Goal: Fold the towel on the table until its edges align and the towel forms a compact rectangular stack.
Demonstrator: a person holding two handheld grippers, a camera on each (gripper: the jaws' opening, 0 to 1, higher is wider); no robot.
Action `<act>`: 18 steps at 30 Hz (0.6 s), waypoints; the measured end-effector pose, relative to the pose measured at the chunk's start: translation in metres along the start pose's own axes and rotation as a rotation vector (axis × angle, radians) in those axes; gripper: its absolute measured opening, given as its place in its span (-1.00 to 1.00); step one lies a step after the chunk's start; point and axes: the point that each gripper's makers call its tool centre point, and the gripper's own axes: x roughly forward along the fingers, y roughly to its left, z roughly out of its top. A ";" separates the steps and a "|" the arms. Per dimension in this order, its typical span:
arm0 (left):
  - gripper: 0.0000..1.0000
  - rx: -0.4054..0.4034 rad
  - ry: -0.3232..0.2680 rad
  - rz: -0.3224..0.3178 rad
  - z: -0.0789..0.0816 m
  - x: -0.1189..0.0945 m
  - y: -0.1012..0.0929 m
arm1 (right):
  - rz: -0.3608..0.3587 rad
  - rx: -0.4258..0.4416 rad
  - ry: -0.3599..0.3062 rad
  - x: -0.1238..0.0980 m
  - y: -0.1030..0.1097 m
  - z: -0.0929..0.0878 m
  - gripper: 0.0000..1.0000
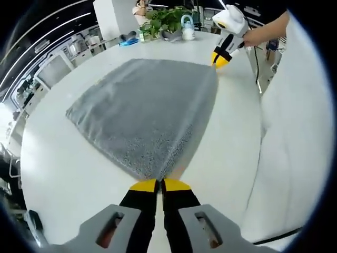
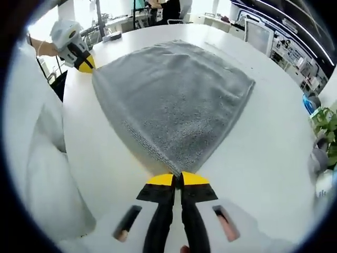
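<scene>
Each gripper (image 1: 159,184) (image 2: 178,179) pinches a towel (image 1: 142,110) corner — bottle (image 1: 187,27) beyond the left.

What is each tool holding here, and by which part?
Both tools hold the grey towel by two neighbouring corners: the left tool is shut on one corner and the right tool on the next, along the person's side.

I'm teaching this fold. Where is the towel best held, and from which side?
By its two near corners, from the person's side. The towel lies flat; the left gripper and right gripper each appear shut on one, ready to carry that edge across.
</scene>
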 end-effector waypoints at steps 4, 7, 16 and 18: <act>-0.94 -0.037 -0.030 0.033 0.011 -0.008 0.010 | -0.013 0.017 -0.021 -0.010 -0.003 0.007 -0.99; -0.94 -0.055 -0.052 0.062 0.024 -0.018 0.020 | -0.027 0.028 -0.046 -0.016 -0.005 0.014 -0.99; -0.94 -0.045 -0.123 0.120 0.053 -0.041 0.038 | -0.062 0.034 -0.103 -0.038 -0.016 0.037 -0.99; -0.94 -0.044 -0.135 0.129 0.057 -0.045 0.038 | -0.072 0.043 -0.119 -0.043 -0.019 0.042 -0.99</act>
